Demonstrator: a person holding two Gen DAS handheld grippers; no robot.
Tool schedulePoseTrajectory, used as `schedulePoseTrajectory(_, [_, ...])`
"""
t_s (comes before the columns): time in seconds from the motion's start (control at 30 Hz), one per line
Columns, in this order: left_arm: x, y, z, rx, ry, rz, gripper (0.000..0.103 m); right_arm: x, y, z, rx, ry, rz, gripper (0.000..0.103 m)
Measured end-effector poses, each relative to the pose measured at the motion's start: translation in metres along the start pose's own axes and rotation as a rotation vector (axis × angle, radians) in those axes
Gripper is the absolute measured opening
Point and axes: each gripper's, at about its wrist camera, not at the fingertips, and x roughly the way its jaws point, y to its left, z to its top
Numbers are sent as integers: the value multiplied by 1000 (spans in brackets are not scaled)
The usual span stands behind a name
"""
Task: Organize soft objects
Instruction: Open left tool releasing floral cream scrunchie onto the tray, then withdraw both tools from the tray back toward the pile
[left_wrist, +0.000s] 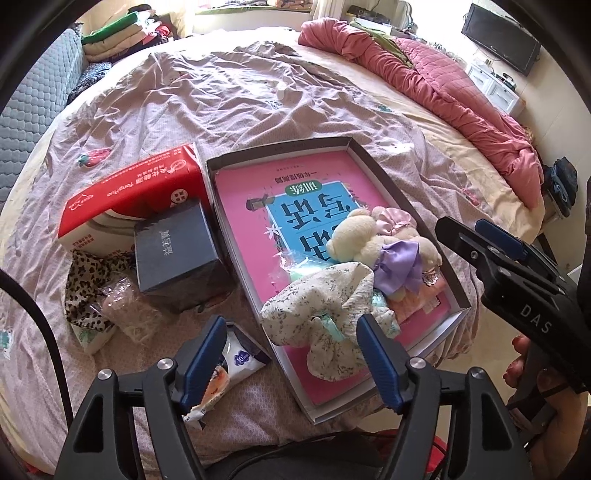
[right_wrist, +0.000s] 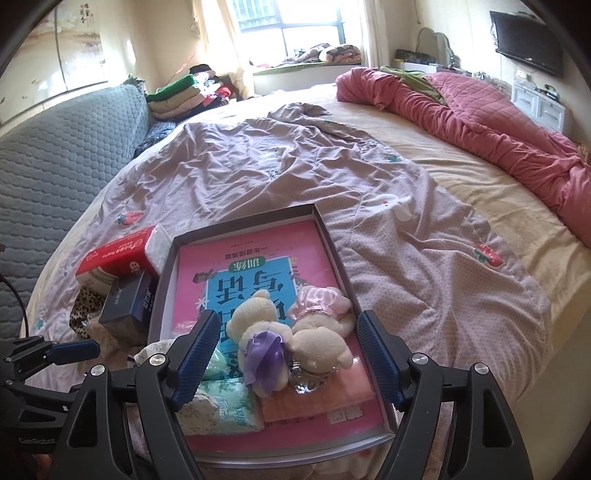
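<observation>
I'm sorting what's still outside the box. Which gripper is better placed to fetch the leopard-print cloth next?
Probably the left gripper: open and empty, on the side of the box where the leopard-print cloth lies. The right gripper hovers over the plush bears.

Left gripper (left_wrist: 291, 354) open w/ jaws wide over floral cloth (left_wrist: 325, 317) in the near end of tray (left_wrist: 417, 221), teddy bears (left_wrist: 373, 240) just beyond, tissue pack (left_wrist: 129, 192) left on bed (left_wrist: 221, 96).

The tray (left_wrist: 373, 155) sits on the bed (left_wrist: 221, 92), with 2 plush bears (right_wrist: 291, 343) and a floral cloth (left_wrist: 317, 306) in its near end (cloth left of the bears). Tissue pack (left_wrist: 129, 192) and box (left_wrist: 173, 251) lie just left of it.
</observation>
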Motion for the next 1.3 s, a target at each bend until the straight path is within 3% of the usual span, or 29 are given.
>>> schedulePoseTrajectory(0.3, [-21, 5, -5, -11, -35, 16, 78, -18, 12, 6, -20, -39, 12, 79])
schedulePoseTrajectory(1.3, [-89, 50, -24, -88, -136, 91, 81, -74, 72, 21, -122, -144, 57, 83])
